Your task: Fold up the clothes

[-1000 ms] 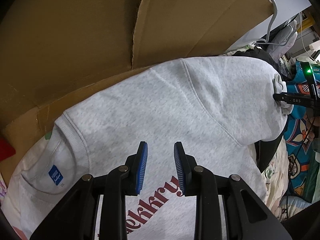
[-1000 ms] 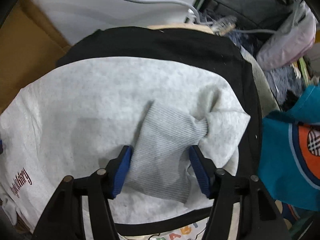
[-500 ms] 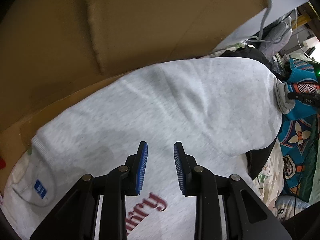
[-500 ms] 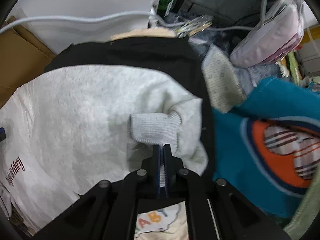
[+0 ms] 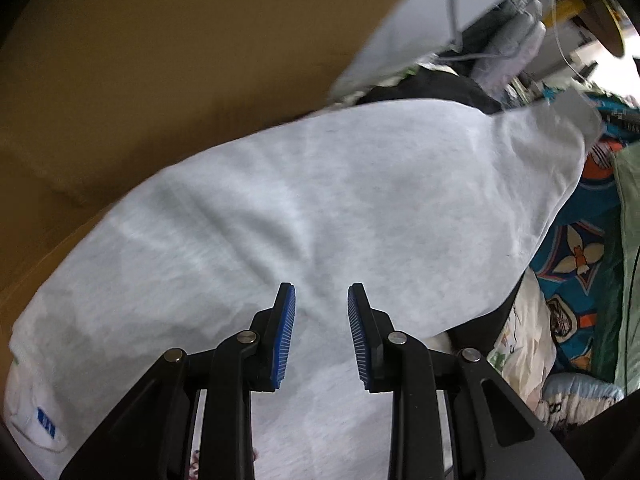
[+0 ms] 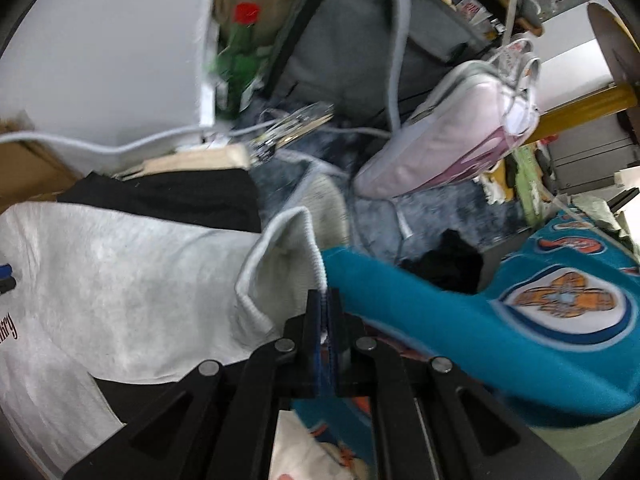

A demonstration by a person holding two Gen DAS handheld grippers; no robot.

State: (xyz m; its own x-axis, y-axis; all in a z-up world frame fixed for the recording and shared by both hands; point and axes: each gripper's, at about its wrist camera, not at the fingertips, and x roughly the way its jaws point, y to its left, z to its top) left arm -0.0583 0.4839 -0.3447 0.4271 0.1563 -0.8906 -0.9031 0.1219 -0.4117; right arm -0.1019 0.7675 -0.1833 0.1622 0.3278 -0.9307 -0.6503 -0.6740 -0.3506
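1. A cluttered work surface is seen, piled with garments; brown cardboard (image 5: pixel 168 80) stands behind it, and a white cable (image 6: pixel 120 146) trails across the back.
2. Nearest in the left wrist view, the left gripper (image 5: pixel 321 334) is held above the grey sweatshirt (image 5: pixel 320 208) with its blue pads a narrow gap apart; nothing is caught between them and no contact with the cloth can be made out.
3. Nearest in the right wrist view, the right gripper (image 6: pixel 327 334) is pressed fully together on the ribbed cuff (image 6: pixel 280 264) of the sweatshirt's sleeve, and the cuff is seen raised off the pile with the sleeve trailing from it.
4. The sweatshirt's body is spread flat over a black garment (image 6: pixel 172 200), with its neck label (image 5: pixel 46 428) at the lower left of the left view and part of its red lettering (image 6: pixel 10 328) at the left edge of the right view.
5. Just beside the held cuff a teal printed garment (image 6: pixel 460 328) is lying, and farther back a pale pink bag (image 6: pixel 452 144) and other clutter are seen, blurred.
6. The step in hand is judged to be the sleeve fold: the cuff has been taken up but has not yet been laid across the body.
7. For the next move, the cuff would need to be carried over the chest and set down flat, while the body is pinned or steadied by the left gripper so the cloth is not dragged.
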